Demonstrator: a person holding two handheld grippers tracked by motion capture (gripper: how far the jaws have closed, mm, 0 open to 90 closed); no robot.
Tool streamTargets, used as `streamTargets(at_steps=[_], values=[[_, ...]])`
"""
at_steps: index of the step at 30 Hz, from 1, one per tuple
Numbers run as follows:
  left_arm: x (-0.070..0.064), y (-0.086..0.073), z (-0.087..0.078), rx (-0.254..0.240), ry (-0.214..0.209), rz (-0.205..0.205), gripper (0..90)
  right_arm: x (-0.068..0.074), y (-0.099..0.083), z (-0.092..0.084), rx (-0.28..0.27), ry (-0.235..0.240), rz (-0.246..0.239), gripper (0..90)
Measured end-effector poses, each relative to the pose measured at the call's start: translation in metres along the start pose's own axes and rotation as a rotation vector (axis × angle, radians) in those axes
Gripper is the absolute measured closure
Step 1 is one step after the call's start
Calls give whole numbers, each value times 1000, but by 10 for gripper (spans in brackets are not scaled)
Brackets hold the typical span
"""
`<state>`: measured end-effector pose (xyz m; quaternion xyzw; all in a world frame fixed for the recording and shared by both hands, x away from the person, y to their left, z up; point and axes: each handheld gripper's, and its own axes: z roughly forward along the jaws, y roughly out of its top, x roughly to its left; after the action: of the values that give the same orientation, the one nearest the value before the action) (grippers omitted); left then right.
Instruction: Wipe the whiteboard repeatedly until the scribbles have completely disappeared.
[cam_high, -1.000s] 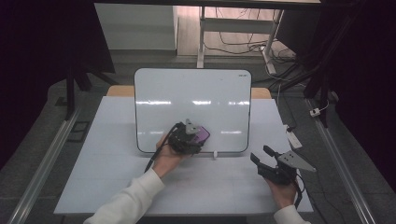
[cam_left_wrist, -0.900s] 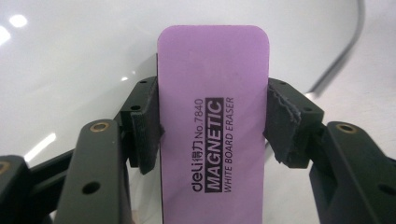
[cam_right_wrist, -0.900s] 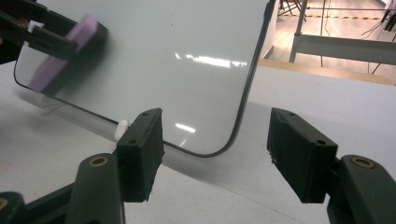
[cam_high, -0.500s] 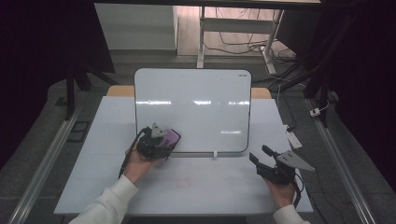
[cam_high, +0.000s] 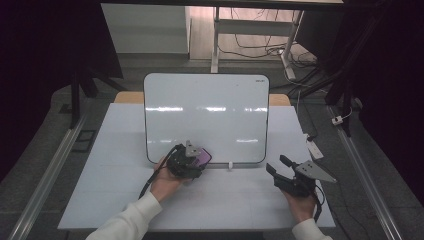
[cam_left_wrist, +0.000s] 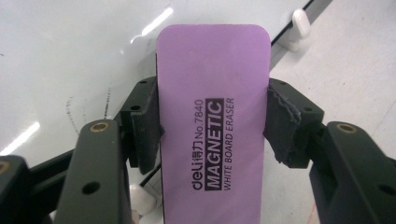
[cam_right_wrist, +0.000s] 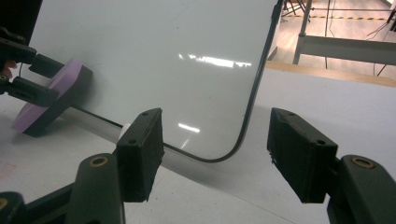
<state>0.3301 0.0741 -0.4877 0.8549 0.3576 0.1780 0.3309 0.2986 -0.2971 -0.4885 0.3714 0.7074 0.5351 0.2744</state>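
Note:
A white board (cam_high: 206, 117) with a dark rim lies on the white table (cam_high: 115, 150). My left gripper (cam_high: 196, 159) is shut on a purple magnetic whiteboard eraser (cam_high: 202, 157) at the board's lower left edge. In the left gripper view the eraser (cam_left_wrist: 212, 121) is clamped between both pads (cam_left_wrist: 144, 128), over the board (cam_left_wrist: 70, 56). My right gripper (cam_high: 278, 167) is open on the table beyond the board's lower right corner, holding nothing. In the right gripper view its jaws (cam_right_wrist: 212, 154) stand wide apart, facing the board's corner (cam_right_wrist: 187, 56), with the eraser (cam_right_wrist: 51, 95) at far left.
A small white cap or peg (cam_high: 231, 164) sits at the board's front edge. A white tag (cam_high: 314, 148) lies near the table's right edge. Metal rails (cam_high: 55, 160) run along both sides of the table, and desk legs and cables (cam_high: 260, 45) stand beyond it.
The left gripper, holding the eraser, went left off the board's corner half a second ago and has now swept back right onto the board's lower edge. The right gripper stayed still.

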Motion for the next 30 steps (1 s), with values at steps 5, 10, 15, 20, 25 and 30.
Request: streamTargets(at_steps=[5, 10, 15, 20, 25, 30], values=[[22, -2, -12, -37, -58, -110, 416, 0, 0, -1, -3, -2, -1, 355], [31, -1, -26, -77, -14, -136, 416, 0, 0, -2, -5, -3, -1, 355], [36, 1, -29, -67, 46, -122, 416, 0, 0, -2, -4, -5, -3, 355], [35, 4, -23, -60, 22, -132, 416, 0, 0, -3, -6, -4, 1, 355], [17, 18, -5, -38, -54, -101, 417, 1, 1, -2, -7, -4, -4, 355], [-2, 28, 8, -22, -52, -41, 416, 1, 0, -3, -7, -4, -4, 355]])
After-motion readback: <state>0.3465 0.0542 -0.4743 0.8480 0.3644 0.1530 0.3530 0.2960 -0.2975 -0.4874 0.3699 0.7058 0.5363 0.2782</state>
